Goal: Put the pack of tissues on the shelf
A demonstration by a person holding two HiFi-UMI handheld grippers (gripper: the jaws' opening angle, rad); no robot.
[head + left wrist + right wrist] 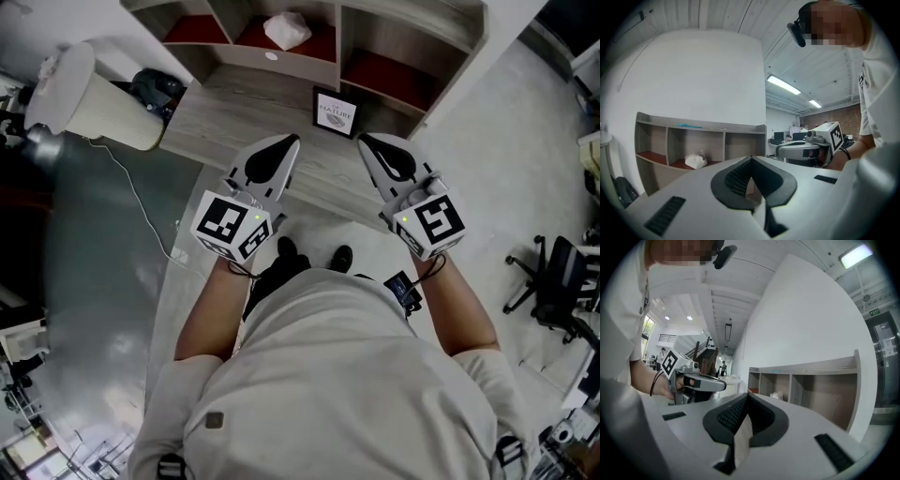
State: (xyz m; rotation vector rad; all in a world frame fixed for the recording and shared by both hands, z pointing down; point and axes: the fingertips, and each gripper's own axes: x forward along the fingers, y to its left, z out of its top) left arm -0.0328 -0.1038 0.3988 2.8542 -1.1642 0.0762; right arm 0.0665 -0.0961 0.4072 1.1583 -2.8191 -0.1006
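Nearest the head camera is the person's pale, soft-looking T-shirt (347, 375), with both bare forearms reaching forward from it. Each hand holds a smooth, light grey hard-shelled gripper, leaf-shaped from above and carrying a cube of black-and-white square markers at its rear.

The left gripper (292, 141) has its dark ribbed pads brought together at the tips with nothing between them. The right gripper (366, 141) is likewise closed on nothing, its pads meeting in a narrow seam. The two point forward side by side, apart from each other.

Below them, a pair of black shoes (286, 249) stands on the pale glossy floor at the edge of a desk (234, 117), whose flat top is grey-brown with a wood grain. Near the back of that top lies a small black-framed card (336, 113), rectangular, with a white face.

Along the far edge of the desk stands the shelf (281, 58), a low unit of the same greyish board. It is split by upright panels into open square compartments whose floors are lined in dull red.

The pack of tissues (287, 30), white, crumpled and soft-edged, sits on the red floor of a middle compartment, well apart from both grippers.

Off to the left stands a white tapered cylinder (98, 105). A black swivel chair (553, 281) is on the floor at far right.
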